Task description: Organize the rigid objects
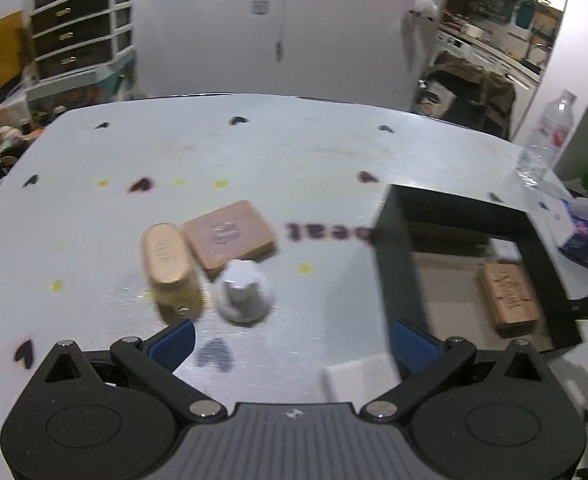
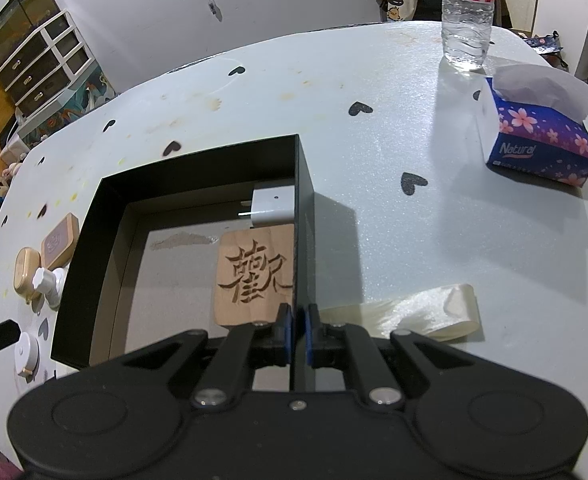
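The right gripper (image 2: pixel 299 334) is clamped on the black box's (image 2: pixel 304 200) right wall. The left gripper (image 1: pixel 292 340) is held wide open, empty, above the table (image 1: pixel 294 152). A carved wooden block (image 2: pixel 254 276) and white charger (image 2: pixel 273 205) are seen in the box's right corner.

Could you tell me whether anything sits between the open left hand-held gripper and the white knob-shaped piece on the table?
Nothing visible does. The left hand-held gripper faces the white knob-shaped piece across bare table. The tan oval block stands beside it, left of the path.
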{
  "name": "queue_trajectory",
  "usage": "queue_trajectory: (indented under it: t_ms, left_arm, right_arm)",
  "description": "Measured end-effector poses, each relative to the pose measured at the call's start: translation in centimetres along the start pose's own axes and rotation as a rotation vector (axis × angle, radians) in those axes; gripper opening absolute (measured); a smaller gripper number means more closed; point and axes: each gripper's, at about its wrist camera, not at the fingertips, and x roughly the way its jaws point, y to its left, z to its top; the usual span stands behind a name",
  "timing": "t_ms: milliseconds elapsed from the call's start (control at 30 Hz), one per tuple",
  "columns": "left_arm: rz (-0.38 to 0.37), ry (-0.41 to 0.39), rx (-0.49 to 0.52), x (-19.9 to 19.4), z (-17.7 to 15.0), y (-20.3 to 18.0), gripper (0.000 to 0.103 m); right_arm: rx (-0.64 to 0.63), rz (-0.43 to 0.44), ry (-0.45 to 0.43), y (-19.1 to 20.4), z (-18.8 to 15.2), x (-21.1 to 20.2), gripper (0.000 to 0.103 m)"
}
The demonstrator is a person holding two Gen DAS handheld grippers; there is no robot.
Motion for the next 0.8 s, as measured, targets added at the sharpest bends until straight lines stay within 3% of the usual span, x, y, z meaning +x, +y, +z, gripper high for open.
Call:
queue_trajectory:
  t_ms: [133, 467, 633, 700, 800]
  left_arm:
    - [0.043, -0.031, -0.019, 0.9, 0.0, 1.9, 0.101]
    - [0.234, -0.048, -0.214, 3.7, 2.3, 6.4, 0.06]
    - [0.223, -0.012, -0.174, 5.1, 2.7, 6.3, 0.06]
    - [0.25, 0.005, -0.144, 5.6, 2.4, 6.2, 0.06]
    - [0.255, 0.012, -0.159, 5.9, 1.8, 6.6, 0.061]
  right_arm:
    - [0.0, 0.0, 0.0, 0.0, 0.0, 0.0, 0.007]
    - [0.005, 0.002, -0.001, 0.0, 0.0, 0.0, 0.007]
    - [0.007, 0.003, -0.001, 0.0, 0.0, -0.1, 0.007]
    - [0.01, 0.003, -0.001, -0.1, 0.0, -0.1, 0.007]
    - [0.011, 0.003, -0.001, -0.1, 0.0, -0.1, 0.007]
